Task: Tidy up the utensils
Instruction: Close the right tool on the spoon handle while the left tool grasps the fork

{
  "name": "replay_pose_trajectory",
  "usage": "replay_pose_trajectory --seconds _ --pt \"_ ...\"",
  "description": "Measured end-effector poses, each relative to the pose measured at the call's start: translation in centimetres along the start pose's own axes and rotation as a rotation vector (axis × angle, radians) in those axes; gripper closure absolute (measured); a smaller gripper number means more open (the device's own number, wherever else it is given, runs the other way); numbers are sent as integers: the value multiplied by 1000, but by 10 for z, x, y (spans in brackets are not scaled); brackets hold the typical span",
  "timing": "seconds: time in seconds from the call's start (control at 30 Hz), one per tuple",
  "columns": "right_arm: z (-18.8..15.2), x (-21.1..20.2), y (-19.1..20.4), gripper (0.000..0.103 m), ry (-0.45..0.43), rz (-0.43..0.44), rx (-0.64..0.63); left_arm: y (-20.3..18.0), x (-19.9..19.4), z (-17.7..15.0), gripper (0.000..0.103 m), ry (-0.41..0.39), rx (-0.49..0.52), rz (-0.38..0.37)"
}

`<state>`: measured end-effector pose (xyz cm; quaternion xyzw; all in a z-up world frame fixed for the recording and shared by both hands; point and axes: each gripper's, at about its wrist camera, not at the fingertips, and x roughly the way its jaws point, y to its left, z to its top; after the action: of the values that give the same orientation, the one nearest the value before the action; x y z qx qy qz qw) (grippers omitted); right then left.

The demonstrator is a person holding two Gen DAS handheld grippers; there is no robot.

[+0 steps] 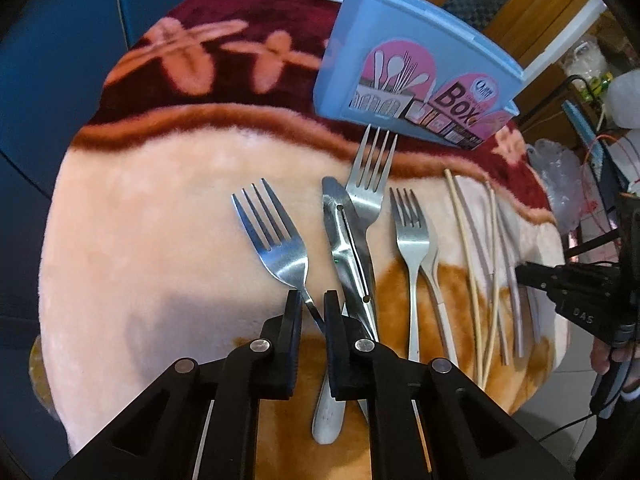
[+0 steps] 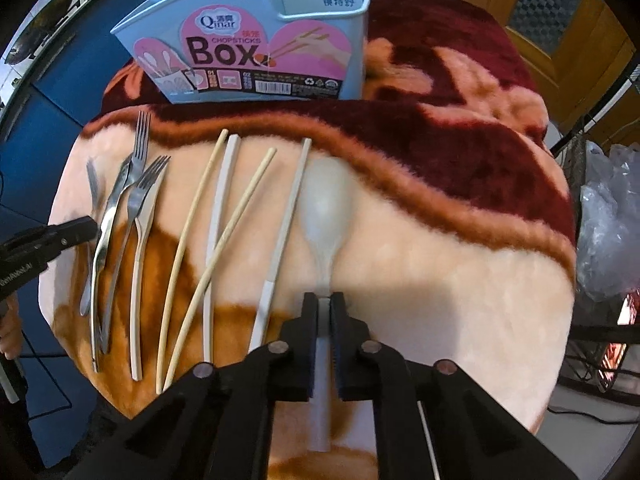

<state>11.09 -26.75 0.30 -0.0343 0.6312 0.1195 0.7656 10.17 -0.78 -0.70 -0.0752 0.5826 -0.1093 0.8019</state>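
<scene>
In the left wrist view my left gripper (image 1: pixel 313 300) is shut on the handle of a steel fork (image 1: pixel 276 240) that lies leftmost on the blanket. Beside it lie a knife (image 1: pixel 346 248), a second fork (image 1: pixel 370 176), a third fork (image 1: pixel 412 240) and several chopsticks (image 1: pixel 480 260). In the right wrist view my right gripper (image 2: pixel 324 300) is shut on the handle of a translucent white spoon (image 2: pixel 325 208). The blue chopsticks box (image 2: pixel 256 40) stands upright at the back; it also shows in the left wrist view (image 1: pixel 400 40).
The utensils lie on a plush pink and maroon blanket (image 2: pixel 440 240) over a round table. Forks (image 2: pixel 136 200) and chopsticks (image 2: pixel 224 220) lie left of the spoon. Plastic bags (image 2: pixel 612 220) and cables sit off the right edge. Wooden doors stand behind.
</scene>
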Motion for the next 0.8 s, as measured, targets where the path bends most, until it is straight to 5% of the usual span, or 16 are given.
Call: replay_pose_trajectory --seconds 0.5,0.57,0.63,0.8 --pt "26 15 29 80 24 -67 -48 0 11 10 92 29 32 -22" --pt "30 17 28 81 7 -63 -48 1 7 8 93 8 32 -29" --pt "30 16 27 92 -19 -70 -49 4 -1 5 95 -29 29 -53" --pt "21 3 18 92 -98 -27 -34 7 -42 -4 102 -191 49 -70"
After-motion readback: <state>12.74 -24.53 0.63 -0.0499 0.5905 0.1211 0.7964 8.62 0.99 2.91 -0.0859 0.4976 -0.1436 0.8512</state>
